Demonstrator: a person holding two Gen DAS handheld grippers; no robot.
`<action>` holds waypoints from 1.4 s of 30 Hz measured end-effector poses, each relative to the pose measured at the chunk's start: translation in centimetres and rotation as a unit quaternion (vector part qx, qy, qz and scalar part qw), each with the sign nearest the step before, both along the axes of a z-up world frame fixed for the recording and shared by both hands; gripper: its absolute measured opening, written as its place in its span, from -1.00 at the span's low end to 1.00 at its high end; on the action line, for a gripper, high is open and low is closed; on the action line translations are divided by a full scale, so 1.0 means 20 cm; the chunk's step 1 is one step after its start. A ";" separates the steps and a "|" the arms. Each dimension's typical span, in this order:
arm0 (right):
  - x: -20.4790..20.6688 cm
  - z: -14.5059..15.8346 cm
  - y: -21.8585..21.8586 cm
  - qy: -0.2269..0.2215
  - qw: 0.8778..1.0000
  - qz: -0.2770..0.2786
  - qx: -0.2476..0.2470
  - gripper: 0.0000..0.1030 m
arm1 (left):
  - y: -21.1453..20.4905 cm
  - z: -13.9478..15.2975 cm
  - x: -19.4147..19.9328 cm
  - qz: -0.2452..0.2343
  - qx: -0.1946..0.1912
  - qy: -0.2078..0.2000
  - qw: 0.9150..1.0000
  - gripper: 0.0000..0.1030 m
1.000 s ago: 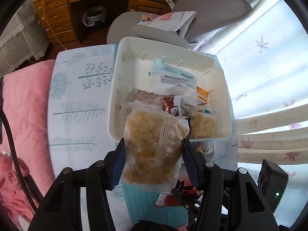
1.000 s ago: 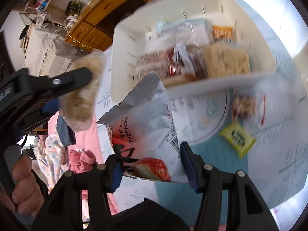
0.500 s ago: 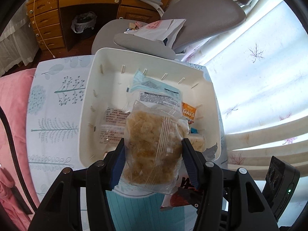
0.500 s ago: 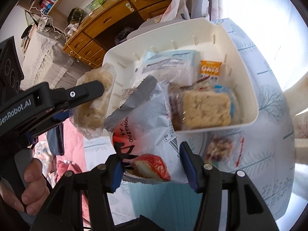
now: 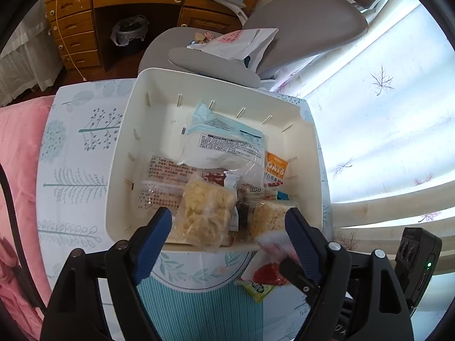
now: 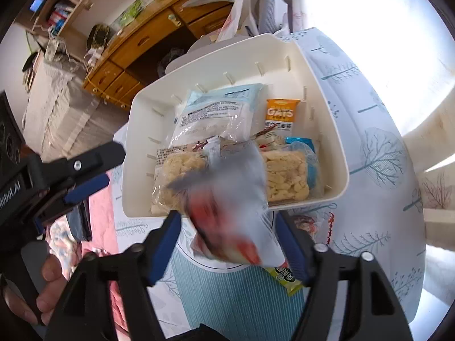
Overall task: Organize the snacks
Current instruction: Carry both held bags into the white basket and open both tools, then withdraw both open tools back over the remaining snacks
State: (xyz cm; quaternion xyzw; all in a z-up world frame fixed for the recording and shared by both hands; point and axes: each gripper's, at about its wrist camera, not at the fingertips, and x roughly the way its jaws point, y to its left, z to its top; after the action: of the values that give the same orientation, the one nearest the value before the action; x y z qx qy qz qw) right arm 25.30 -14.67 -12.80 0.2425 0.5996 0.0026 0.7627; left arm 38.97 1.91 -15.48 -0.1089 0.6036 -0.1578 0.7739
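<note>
The white bin point(image 5: 122, 170) stands on the tree-patterned tablecloth and holds several snacks. A clear bag of puffed rice point(image 5: 204, 216) lies loose inside its near wall. My left gripper point(image 5: 229, 227) hangs just above that bag; its jaws are opening and its pads are clear of the bag. My right gripper point(image 6: 227, 224) is opening too. A blurred white-and-red packet point(image 6: 227, 199) is slipping loose between its jaws at the bin's near rim point(image 6: 312, 201). In the left wrist view that packet point(image 5: 270, 255) shows low on the right.
In the bin lie a pale blue packet point(image 6: 216, 113), an orange oats bar point(image 6: 280, 113) and a second rice cake point(image 6: 284, 176). A yellow-green sachet point(image 6: 284, 280) lies on the cloth. A grey chair point(image 5: 298, 22) with a white bag stands behind; pink bedding point(image 5: 17, 156) lies left.
Both grippers have sprung open. The puffed rice bag dropped from the left jaws into the bin, and the white-and-red packet has come free of the right jaws, which moved toward the bin.
</note>
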 end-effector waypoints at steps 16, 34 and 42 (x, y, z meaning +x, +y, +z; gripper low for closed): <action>-0.24 0.20 0.08 -0.040 0.998 -0.041 -0.004 0.45 | 0.16 0.17 -0.31 -0.021 0.000 -0.027 0.999 0.59; -0.54 0.13 0.18 -0.048 0.996 -0.047 -0.055 0.45 | 0.30 0.06 -0.63 -0.029 0.012 -0.010 0.999 0.59; -0.64 0.05 0.15 -0.059 0.995 -0.008 -0.085 0.45 | 0.21 -0.02 -0.74 -0.023 0.021 0.000 1.000 0.59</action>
State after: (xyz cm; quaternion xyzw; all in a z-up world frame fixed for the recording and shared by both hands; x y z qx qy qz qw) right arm 12.53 -11.62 -11.71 0.1812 0.5494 -0.0404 0.8146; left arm 24.13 6.14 -15.93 -0.0784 0.6091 -0.1631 0.7722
